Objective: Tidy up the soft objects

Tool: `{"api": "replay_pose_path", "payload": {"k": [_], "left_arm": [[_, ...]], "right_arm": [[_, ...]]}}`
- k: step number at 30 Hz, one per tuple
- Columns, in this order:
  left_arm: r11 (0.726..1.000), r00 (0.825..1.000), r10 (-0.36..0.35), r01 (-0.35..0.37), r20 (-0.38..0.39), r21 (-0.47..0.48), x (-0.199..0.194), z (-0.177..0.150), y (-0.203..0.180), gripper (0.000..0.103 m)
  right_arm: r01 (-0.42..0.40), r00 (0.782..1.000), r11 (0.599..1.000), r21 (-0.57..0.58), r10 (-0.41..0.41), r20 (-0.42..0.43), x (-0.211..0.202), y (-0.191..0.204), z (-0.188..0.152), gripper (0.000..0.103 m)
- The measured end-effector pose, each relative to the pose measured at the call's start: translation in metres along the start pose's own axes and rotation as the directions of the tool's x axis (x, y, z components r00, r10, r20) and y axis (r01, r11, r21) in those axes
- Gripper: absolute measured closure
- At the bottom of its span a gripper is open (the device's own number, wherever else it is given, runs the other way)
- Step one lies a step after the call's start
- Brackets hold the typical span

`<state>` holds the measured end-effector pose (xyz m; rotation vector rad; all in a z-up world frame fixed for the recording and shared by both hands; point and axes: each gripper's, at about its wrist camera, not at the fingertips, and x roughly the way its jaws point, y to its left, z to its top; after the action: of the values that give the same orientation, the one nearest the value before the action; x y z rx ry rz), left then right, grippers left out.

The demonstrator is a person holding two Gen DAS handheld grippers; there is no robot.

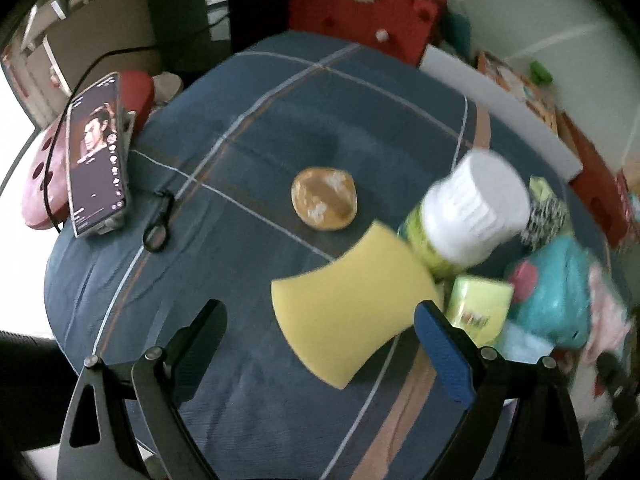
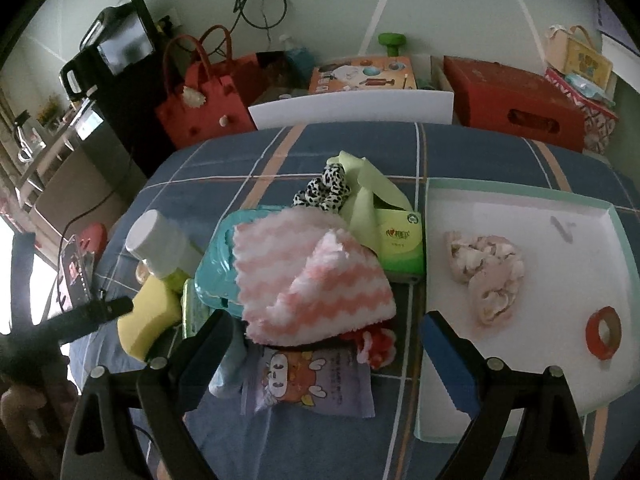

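A yellow sponge (image 1: 352, 312) lies on the blue checked cloth, just ahead of my open left gripper (image 1: 320, 320); it also shows in the right wrist view (image 2: 146, 316). A round tan bun-like object (image 1: 324, 198) lies farther out. My right gripper (image 2: 328, 332) is open above a pile: a pink-and-white zigzag cloth (image 2: 304, 272), a teal pack (image 2: 218, 264), a leopard-print scrunchie (image 2: 324, 192), a green tissue pack (image 2: 400, 244) and a purple cartoon packet (image 2: 316, 384). A white tray (image 2: 520, 216) on the right holds a crumpled pale cloth (image 2: 486, 268) and a red tape roll (image 2: 604, 332).
A white-capped bottle (image 1: 472, 208) stands beside the sponge. A phone (image 1: 98, 152) on a stand sits at the cloth's left edge with a cable. Red bag (image 2: 200, 96), red box (image 2: 516, 100) and a white board (image 2: 352, 108) line the far side.
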<state>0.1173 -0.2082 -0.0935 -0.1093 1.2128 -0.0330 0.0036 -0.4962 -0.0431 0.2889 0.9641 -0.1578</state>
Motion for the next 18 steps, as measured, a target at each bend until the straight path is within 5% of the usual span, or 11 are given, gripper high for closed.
{"api": "replay_pose_path", "payload": {"k": [5,14,18], "left_arm": [[0.996,0.999,0.013,-0.010,-0.042,0.083,0.014,-0.007,-0.014,0.008],[0.996,0.995,0.044,-0.037,-0.093,0.080,0.038,-0.007,-0.018,0.008],[0.998,0.993,0.040,-0.034,-0.110,0.055,0.048,-0.005,-0.015,0.008]], "right_arm": [[-0.010,1.000,1.000,-0.008,0.011,0.013,0.000,0.002,0.000,0.007],[-0.041,0.999,0.999,-0.015,0.041,0.036,0.009,0.006,0.005,0.007],[-0.054,0.998,0.998,-0.012,0.054,0.036,0.013,0.007,0.003,0.015]]}}
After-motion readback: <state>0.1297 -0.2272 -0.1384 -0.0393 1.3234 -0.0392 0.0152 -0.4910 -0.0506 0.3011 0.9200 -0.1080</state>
